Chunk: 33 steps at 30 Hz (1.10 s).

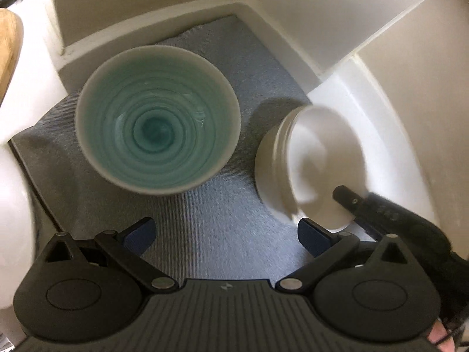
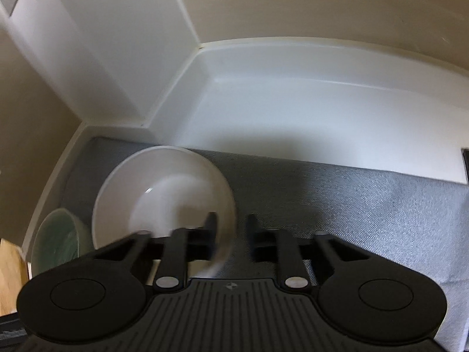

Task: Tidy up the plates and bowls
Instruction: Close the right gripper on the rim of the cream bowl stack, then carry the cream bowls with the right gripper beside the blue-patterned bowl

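Grey woven cloth, a single mat (image 1: 222, 234), covers the counter where it meets a corner of pale walls, and two bowls are in view on it.

One is a teal bowl (image 1: 156, 123), standing upright on the far left part of the mat; its inside is glazed blue-green in concentric rings that darken toward the centre, and its rim and outer wall are a dull grey. From the right wrist camera it shows only partly, at the left edge behind the other bowl.

The second is a white bowl (image 1: 313, 170), plain and glossy inside, with faint ridges around its outer wall. It sits to the right of the teal one, apart from it, tilted so that its mouth faces right and near. Motion blur softens its near edge.

Two grippers are present. The left gripper (image 1: 225, 231) hangs above bare mat near the bowls with its jaws wide and nothing between them. The right gripper (image 2: 230, 234) reaches the white bowl from the right: its jaws are narrow, one finger inside the bowl, the other outside, the near rim pinched between them.
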Motion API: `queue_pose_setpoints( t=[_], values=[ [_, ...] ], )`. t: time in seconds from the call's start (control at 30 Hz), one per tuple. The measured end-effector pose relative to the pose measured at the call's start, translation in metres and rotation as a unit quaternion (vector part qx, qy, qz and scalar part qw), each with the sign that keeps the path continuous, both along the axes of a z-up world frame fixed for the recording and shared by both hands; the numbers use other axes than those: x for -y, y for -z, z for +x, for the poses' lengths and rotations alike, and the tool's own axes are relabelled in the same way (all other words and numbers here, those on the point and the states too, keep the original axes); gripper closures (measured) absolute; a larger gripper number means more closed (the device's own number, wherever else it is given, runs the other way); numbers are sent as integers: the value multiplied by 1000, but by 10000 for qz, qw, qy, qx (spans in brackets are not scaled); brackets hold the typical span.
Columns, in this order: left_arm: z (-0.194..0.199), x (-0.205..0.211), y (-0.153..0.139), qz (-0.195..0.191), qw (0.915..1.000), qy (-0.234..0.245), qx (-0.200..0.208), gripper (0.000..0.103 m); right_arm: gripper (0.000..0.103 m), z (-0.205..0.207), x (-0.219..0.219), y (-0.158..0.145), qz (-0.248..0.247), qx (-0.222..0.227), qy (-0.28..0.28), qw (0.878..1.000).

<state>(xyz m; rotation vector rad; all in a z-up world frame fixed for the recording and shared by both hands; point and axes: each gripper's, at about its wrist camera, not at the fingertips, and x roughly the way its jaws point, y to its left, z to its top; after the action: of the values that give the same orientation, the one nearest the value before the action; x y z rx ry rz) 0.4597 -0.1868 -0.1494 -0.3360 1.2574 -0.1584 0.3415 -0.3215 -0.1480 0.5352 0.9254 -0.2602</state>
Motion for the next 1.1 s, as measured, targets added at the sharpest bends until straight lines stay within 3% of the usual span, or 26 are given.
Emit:
queue_pose_setpoints(
  t=[0.17, 0.7, 1.1],
  values=[
    [-10, -11, -14, -173, 9996, -44, 226, 0, 90, -8, -1, -4, 143, -119, -204, 9996],
    [-30, -23, 3, 360, 9991, 186, 79, 1, 90, -40, -29, -3, 502, -225, -777, 9955],
    [-76, -60, 1, 181, 9992, 349, -6, 2, 90, -65, -65, -7, 607, -399, -1410, 9873]
  ],
)
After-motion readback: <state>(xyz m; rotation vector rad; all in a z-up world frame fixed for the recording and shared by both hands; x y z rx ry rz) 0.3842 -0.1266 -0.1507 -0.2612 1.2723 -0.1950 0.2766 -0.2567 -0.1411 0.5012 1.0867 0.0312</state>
